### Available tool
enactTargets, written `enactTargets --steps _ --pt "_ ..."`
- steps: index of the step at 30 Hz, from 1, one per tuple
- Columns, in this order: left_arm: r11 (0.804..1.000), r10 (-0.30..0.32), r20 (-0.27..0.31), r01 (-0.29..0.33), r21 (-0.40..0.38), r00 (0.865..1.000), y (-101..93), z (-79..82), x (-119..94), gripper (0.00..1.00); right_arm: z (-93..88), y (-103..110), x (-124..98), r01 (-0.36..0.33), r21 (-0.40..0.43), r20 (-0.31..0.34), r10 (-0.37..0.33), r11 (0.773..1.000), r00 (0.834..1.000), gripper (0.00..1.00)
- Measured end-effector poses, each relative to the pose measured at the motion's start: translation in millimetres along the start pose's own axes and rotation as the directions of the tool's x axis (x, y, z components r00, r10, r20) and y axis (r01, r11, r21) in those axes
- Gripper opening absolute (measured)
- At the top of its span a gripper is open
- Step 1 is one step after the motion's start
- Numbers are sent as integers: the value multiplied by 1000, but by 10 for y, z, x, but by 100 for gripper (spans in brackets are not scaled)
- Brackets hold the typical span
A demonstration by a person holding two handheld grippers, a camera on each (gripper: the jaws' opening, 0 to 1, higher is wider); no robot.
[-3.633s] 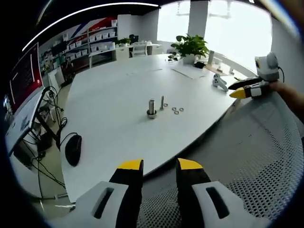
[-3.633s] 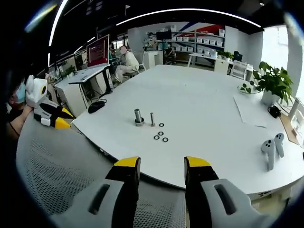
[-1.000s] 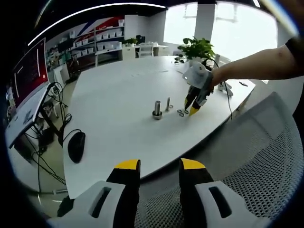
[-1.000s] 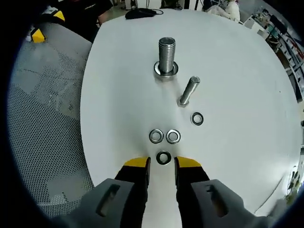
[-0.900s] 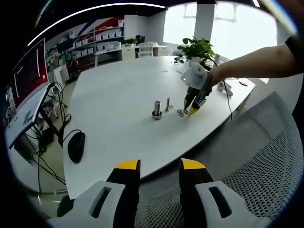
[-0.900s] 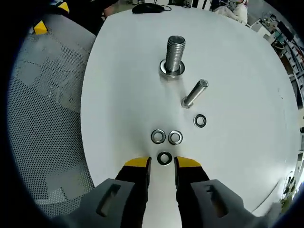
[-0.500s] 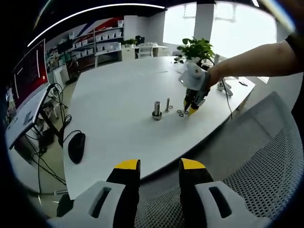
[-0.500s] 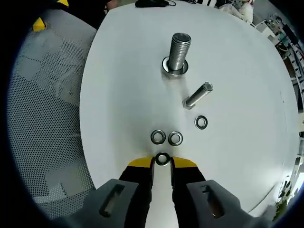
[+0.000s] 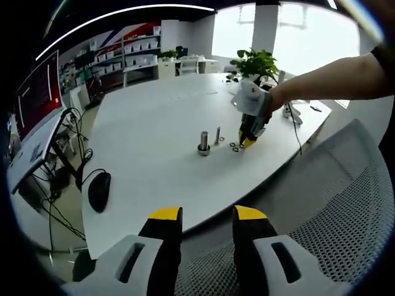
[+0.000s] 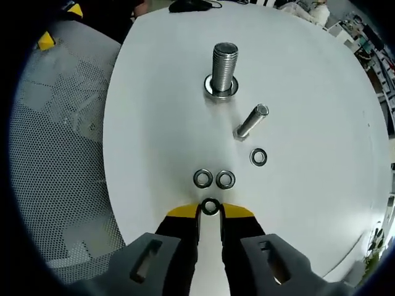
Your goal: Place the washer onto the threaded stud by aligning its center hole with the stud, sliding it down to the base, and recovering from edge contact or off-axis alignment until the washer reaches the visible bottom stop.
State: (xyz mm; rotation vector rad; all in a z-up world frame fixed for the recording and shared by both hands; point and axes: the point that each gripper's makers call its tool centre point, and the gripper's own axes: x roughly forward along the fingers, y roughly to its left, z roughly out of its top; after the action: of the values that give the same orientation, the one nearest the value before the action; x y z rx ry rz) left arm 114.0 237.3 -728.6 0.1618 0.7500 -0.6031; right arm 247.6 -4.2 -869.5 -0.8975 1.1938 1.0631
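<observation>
On white table point(image 10: 154, 92): right gripper point(image 10: 210, 211) fingers pinch flat silver washer point(image 10: 210, 206); left gripper point(image 9: 206, 216) fingers spread, holding nothing.

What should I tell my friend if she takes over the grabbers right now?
Right gripper: jaws closed in on the nearest washer on the white table; it looks pinched but not lifted.
Left gripper: open, empty, held back over the mesh chair.
Three more washers lie loose ahead. Beyond them stand the thin stud and the thick threaded stud, which already has a ring at its base.
Done: a washer is gripped.
Left: lift it, line its hole up with the stud, and slide it down to the bottom.
</observation>
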Motion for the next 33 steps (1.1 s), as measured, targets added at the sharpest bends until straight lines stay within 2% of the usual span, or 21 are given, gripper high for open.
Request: enactTargets --steps 8,19,33 --pt "1000 0 0 0 0 1000 -1 1 0 31 64 -4 -97 -4 2 11 4 1000 1000 13" --pt "1000 -1 3 1 2 1000 -2 5 0 31 395 -81 -355 11 8 93 -11 1000 996 13" --pt "1000 1 6 -1 1 1000 0 8 -2 31 673 -151 -471 98 -7 180 -95 995 979 13"
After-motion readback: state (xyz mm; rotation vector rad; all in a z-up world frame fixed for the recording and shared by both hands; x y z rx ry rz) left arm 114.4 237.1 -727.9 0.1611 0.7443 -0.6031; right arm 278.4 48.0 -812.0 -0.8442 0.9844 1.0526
